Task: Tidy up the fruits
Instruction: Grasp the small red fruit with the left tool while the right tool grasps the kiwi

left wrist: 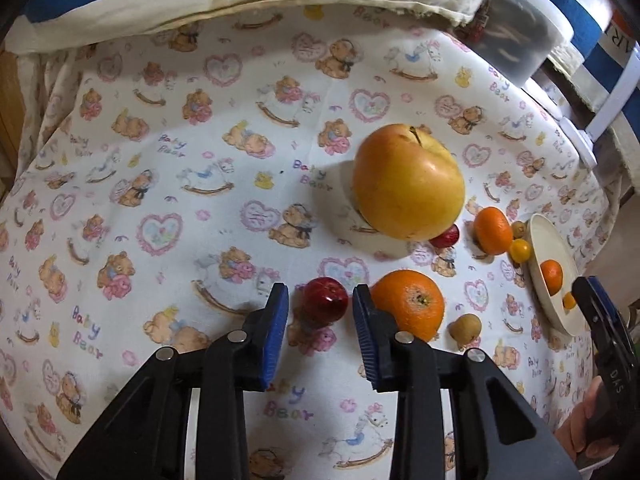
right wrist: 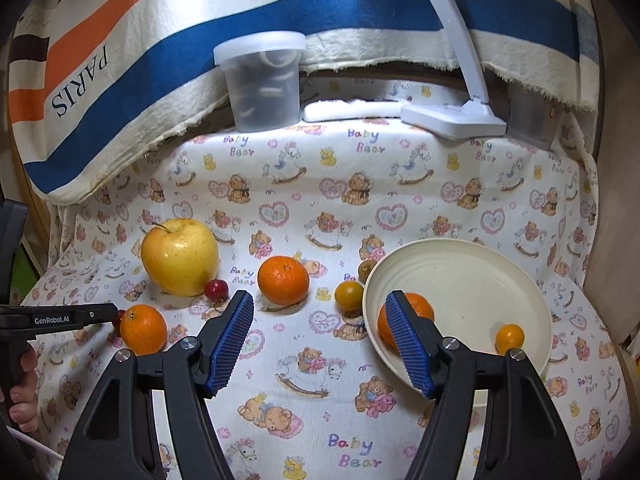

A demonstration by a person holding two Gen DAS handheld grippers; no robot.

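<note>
My left gripper (left wrist: 320, 300) is open, with a small dark red fruit (left wrist: 325, 300) on the cloth between its fingertips, untouched as far as I can see. An orange (left wrist: 408, 303) lies just right of it, a small brown fruit (left wrist: 465, 327) beyond. A big yellow apple (left wrist: 408, 182) sits farther back; it also shows in the right wrist view (right wrist: 179, 256). My right gripper (right wrist: 320, 304) is open and empty, hovering left of the cream plate (right wrist: 480, 264), which holds an orange (right wrist: 420, 308) and a small yellow fruit (right wrist: 509, 338).
On the bear-print cloth lie another orange (right wrist: 283, 280), a red fruit (right wrist: 216, 290), a yellow-green fruit (right wrist: 349, 296) and a brown one (right wrist: 369, 270) by the plate. A plastic tub (right wrist: 262, 84) and white lamp base (right wrist: 452, 120) stand at the back under a striped cloth.
</note>
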